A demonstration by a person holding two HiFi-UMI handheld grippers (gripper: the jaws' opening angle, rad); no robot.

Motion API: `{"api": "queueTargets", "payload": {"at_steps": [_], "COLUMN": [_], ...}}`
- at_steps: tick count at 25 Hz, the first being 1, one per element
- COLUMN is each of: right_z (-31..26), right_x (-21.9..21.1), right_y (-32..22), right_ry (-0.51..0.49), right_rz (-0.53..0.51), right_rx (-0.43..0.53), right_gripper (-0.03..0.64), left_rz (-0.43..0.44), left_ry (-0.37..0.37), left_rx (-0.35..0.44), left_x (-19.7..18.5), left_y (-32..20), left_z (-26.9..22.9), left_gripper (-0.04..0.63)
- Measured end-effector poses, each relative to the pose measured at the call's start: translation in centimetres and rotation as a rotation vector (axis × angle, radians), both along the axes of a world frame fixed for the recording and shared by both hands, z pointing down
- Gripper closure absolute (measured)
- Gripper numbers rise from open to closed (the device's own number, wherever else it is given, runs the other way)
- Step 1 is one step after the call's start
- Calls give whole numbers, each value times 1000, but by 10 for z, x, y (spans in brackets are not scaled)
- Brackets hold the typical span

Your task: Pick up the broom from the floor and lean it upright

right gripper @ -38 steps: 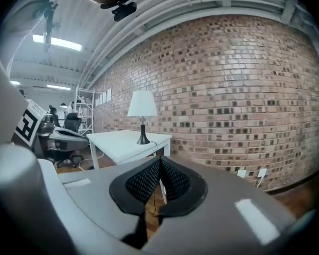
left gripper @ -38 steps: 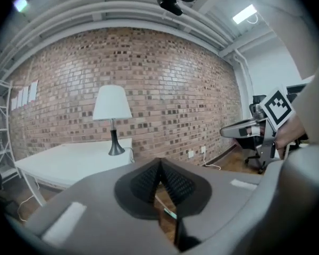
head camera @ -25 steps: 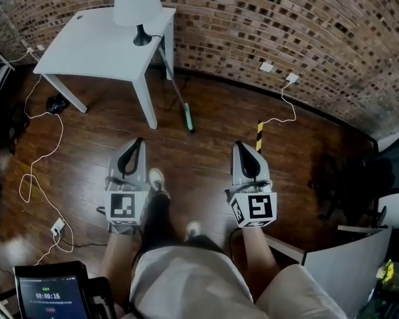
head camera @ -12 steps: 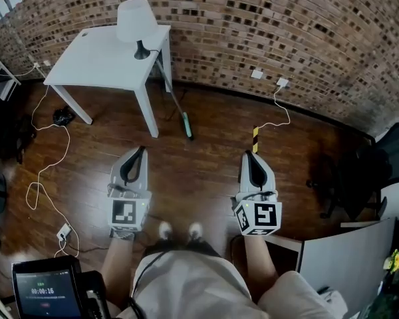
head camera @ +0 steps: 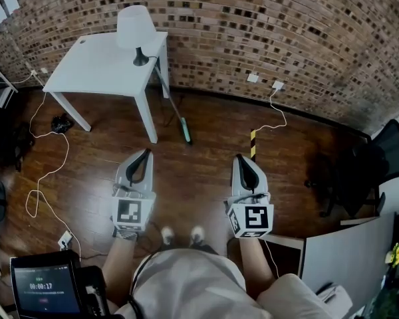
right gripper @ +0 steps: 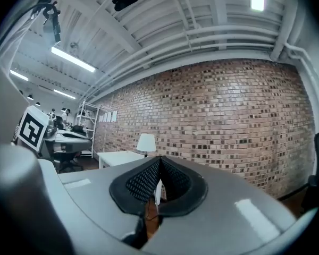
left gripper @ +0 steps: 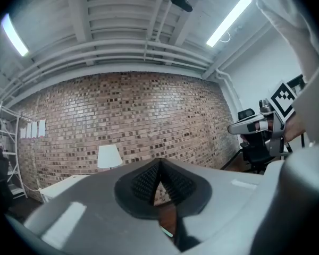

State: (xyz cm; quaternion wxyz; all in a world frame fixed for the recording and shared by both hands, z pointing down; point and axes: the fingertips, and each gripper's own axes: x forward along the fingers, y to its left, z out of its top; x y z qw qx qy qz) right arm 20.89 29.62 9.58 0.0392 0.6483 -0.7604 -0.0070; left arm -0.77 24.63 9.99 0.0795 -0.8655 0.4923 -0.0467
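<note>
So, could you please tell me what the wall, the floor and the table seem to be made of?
Wall: bare brick, matte, with mortar lines between mixed red and dark bricks. Floor: dark wood boards or laminate, glossy, with plank seams and soft reflections. Table: smooth white, likely painted wood or laminate.

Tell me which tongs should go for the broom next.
Probably the left tongs: the broom slants toward the white table on that side, slightly nearer them than the right tongs. Both are shut and empty.

Left gripper (head camera: 143,154) and right gripper (head camera: 241,159) point forward side by side, jaws together.
</note>
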Motion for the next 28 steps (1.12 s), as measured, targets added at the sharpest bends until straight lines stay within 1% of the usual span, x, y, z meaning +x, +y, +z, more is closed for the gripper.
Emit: {"api": "queueTargets", "payload": {"at_steps": [10, 14, 17, 20, 23, 28], "right_z": [-2, 4, 9, 7, 8, 5], "right_x": [-9, -14, -18, -19, -17, -17], "right_y": [-7, -9, -8, -6, -5, -3], "right_ry": [12, 36, 48, 48, 44, 43], "right_rz": [-14, -21, -25, -31, -26, -26], "right_rx": [-3, -27, -43, -41, -38, -32], "right_gripper": [604, 604, 604, 604, 604, 604], "left_rz": [-1, 0, -4, -2, -2, 2], "left_ry": [-12, -15, -3, -17, -3, -21], "left_rx": [-7, -18, -36, -28, -40, -32], "left_x": [-4, -4, -5, -5, -5, -5], "left_y": [-1, -2, 0, 0, 4, 6], "left_z": [6, 10, 10, 12, 14, 17], "left_gripper": [595, 595, 595, 595, 595, 595]}}
